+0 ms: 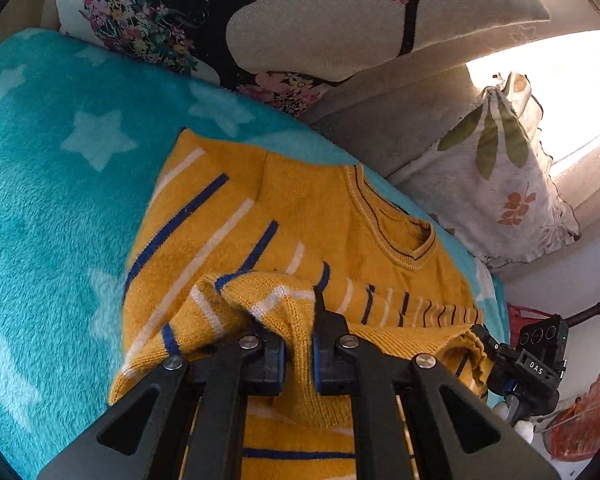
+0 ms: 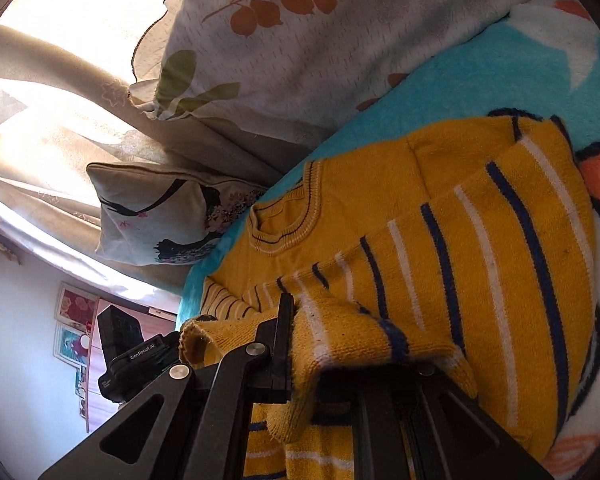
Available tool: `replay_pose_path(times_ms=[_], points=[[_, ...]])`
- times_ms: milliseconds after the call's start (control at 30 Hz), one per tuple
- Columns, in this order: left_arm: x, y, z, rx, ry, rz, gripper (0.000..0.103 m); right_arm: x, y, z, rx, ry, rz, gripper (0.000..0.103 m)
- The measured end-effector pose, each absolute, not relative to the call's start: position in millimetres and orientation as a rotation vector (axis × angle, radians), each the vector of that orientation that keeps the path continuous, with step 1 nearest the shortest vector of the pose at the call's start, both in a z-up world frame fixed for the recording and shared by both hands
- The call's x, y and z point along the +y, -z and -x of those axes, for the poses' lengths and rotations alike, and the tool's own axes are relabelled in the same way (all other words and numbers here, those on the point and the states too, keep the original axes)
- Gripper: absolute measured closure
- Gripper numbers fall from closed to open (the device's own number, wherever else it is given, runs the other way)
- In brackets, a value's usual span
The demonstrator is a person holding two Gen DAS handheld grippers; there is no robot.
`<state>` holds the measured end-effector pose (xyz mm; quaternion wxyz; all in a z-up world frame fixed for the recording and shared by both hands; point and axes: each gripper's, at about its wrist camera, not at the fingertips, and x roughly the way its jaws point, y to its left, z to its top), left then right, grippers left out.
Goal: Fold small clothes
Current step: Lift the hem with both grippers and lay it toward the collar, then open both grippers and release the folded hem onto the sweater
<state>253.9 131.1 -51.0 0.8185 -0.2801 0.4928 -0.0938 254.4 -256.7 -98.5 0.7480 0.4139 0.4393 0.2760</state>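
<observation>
A small mustard-yellow knit sweater [image 1: 300,208] with blue and white stripes lies on a turquoise star blanket [image 1: 60,160], collar toward the pillows. My left gripper [image 1: 300,344] is shut on a raised fold of its lower edge. My right gripper [image 2: 300,344] is shut on another part of the same hem, which drapes over its right finger and hides it. The sweater [image 2: 460,248] fills the right wrist view. The right gripper also shows in the left wrist view [image 1: 488,352], pinching the hem at the right.
A printed pillow with a black silhouette [image 1: 300,12] and a leaf-pattern pillow [image 1: 496,184] lean at the far side of the blanket. Beige curtains [image 2: 60,128] hang behind. A red bag [image 1: 580,420] lies off the bed's edge.
</observation>
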Motion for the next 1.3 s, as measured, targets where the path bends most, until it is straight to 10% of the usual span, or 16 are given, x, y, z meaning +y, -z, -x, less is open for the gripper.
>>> replay_pose_path(times_ms=[300,867,1300], points=[[145.3,62.6,-280.6,1.081,0.210,0.797,0.090,-262.4,115.6,-289.8,0.999,-0.593,-1.015,0.091],[202.8,53.3,-265.4,0.933,0.183,0.998,0.061,-288.3,121.8,-307.8,0.873,-0.652,-1.433,0.019],[151.7,46.2,-214.1,0.912,0.128,0.427,0.058,-277.1,115.0,-291.0,0.927,-0.666,-1.370,0.014]])
